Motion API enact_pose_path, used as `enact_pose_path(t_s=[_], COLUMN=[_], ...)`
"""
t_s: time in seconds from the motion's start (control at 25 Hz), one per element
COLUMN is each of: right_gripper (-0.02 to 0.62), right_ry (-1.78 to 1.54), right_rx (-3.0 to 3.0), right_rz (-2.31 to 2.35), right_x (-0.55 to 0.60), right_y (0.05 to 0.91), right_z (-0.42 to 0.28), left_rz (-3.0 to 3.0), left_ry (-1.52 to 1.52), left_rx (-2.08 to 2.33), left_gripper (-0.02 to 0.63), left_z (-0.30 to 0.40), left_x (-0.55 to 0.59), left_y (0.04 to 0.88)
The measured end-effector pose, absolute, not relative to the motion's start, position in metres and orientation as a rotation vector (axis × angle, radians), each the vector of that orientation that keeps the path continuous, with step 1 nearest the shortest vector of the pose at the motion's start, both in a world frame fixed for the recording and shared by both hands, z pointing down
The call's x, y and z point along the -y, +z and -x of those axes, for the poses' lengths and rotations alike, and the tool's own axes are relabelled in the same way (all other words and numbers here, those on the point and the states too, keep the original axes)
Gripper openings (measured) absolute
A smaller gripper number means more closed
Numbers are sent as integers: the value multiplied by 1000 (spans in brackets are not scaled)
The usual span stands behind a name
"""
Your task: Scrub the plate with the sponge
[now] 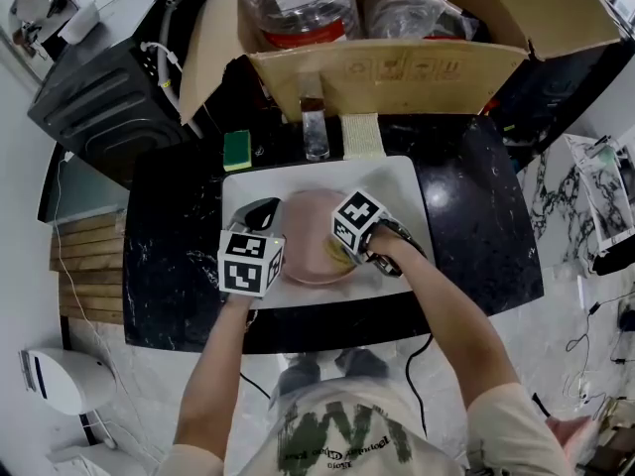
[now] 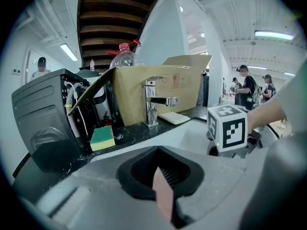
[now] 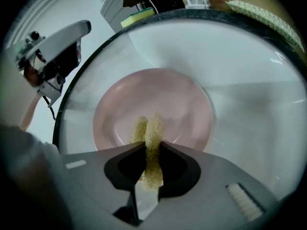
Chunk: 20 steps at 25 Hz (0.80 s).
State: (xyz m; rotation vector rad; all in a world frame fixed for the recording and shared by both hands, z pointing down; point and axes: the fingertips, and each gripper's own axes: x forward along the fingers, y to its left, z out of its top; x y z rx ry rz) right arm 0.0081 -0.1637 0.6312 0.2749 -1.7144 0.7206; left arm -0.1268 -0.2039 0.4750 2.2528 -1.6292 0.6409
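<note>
- Head view, left side: the left tongs [image 1: 266, 211] were clamped on the rim of the pink plate [image 1: 310, 228], holding it in the white sink [image 1: 402, 181].
- Centre: I'd call it mid-scrub. No suds showed, and most of the plate's face looked yet to be covered.
- Right: the right tongs [image 1: 345, 254] pinched the yellow sponge [image 3: 151, 133], pressed against the plate's near side.
- Only the right gripper view showed that contact plainly. From above, the marker cube [image 1: 357, 218] mostly hid it.

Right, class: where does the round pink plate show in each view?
Head view: round pink plate centre, in the white sink.
Left gripper view: its rim bottom centre, in the left gripper.
Right gripper view: centre, under the yellow sponge.
Shared landmark: green-and-yellow sponge by the tap.
</note>
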Motion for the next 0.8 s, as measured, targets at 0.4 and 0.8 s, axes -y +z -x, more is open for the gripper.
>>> enact_pose_path(t_s=[0.4,0.8], right_gripper=[63,63], right_ry=[665,619], right_rx=[1714,1734], right_rz=[-350,-452], right_x=[186,204], right_y=[635,639], right_z=[-17,-20], left_rz=[-2236,-2221], left_ry=[632,634], left_rx=[1644,1648], left_gripper=[3,3], left_z=[127,132], left_x=[209,209], left_y=[476,479])
